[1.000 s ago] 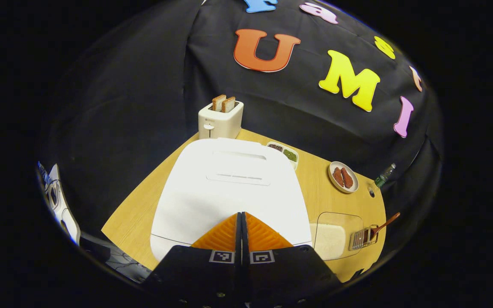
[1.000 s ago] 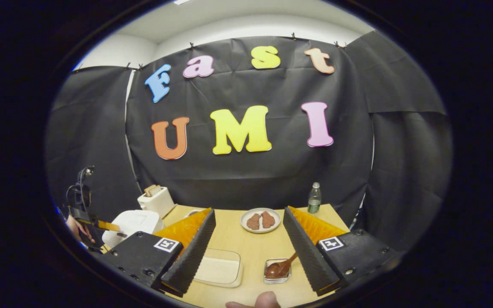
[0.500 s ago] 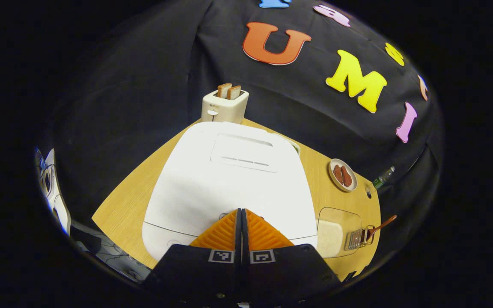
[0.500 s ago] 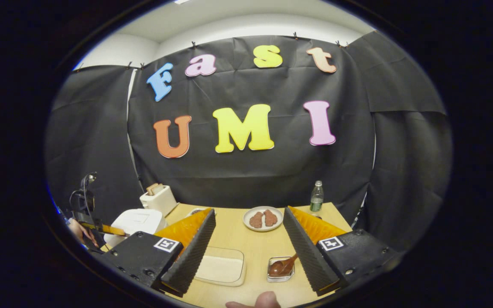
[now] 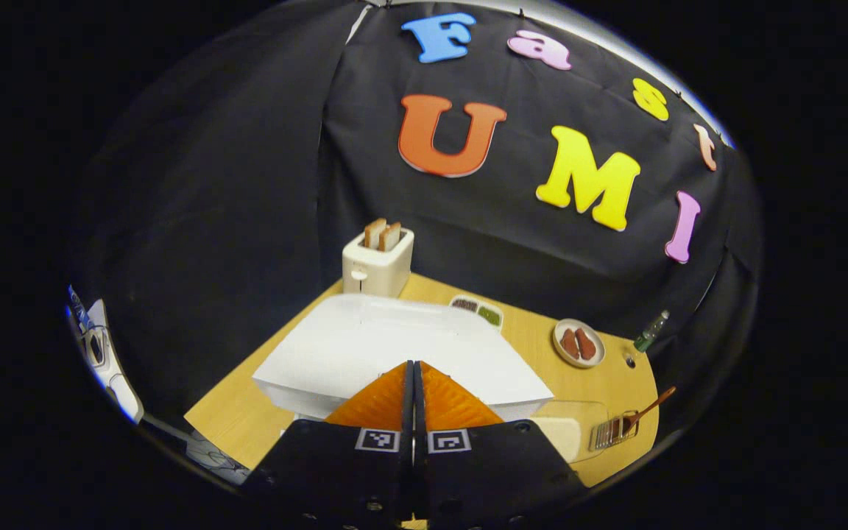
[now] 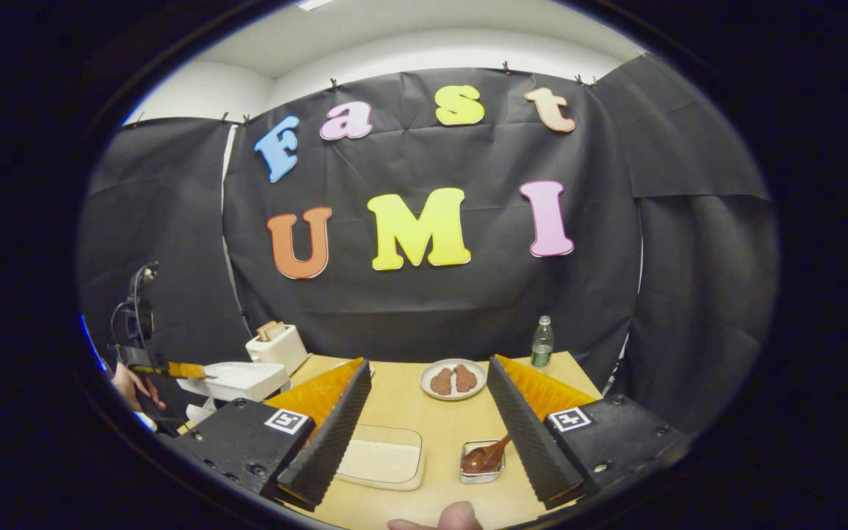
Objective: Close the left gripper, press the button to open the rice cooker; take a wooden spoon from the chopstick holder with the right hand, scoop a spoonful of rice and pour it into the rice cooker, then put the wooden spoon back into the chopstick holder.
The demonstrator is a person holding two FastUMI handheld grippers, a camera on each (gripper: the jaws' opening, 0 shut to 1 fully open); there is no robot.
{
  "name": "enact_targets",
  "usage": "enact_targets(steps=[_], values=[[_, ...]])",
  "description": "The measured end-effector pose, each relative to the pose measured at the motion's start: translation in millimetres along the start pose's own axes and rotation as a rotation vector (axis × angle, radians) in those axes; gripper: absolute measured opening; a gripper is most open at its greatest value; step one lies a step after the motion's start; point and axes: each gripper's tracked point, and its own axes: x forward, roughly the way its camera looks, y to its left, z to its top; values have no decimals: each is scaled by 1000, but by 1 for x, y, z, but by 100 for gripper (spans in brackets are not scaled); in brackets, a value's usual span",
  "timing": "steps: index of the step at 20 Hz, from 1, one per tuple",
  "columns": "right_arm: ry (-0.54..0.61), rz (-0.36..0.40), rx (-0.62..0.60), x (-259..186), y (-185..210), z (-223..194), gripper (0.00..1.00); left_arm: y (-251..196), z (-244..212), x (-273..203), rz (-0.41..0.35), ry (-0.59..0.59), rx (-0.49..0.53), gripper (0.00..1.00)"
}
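Tongs in the left hand [image 5: 413, 383] are pressed together, nothing between them, their tips hanging over the front edge of the white rice cooker [image 5: 394, 353]. The cooker's lid looks lifted at the front, with a dark gap under its near edge, so the button press seems to have done its work, though I cannot see the button itself. Right tongs [image 6: 428, 412] stand wide apart and empty above the tabletop [image 6: 424, 401]. Just ahead of them sits the small metal chopstick holder [image 6: 481, 471], with the wooden spoon [image 6: 484, 458] resting in it, handle slanting up toward the right finger. Beside it lies a clear tray of rice [image 6: 383, 462]. By my reckoning the opening step is finishing and the spoon is next: the right tongs need to drop and pinch the handle.
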Motion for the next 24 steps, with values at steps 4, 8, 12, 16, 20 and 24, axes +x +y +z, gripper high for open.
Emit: enact_targets(steps=[4,8,12,16,20,24], values=[[-10,-10,0,-11,-3,6,100,-11,47,12,-11,-136,37,1],[-20,-35,-24,-23,-14,10,99,-14,69,10,-20,-194,53,6],[-14,-64,-31,-32,-28,5,100,-36,89,-21,-67,-284,52,16],[4,-92,-28,-40,-44,-2,100,-43,97,-65,-73,-362,51,86],[14,-104,-17,-41,-58,-9,100,-54,90,-100,-71,-400,70,94],[26,-93,11,-37,-69,-22,99,-72,76,-129,-86,-421,104,94]])
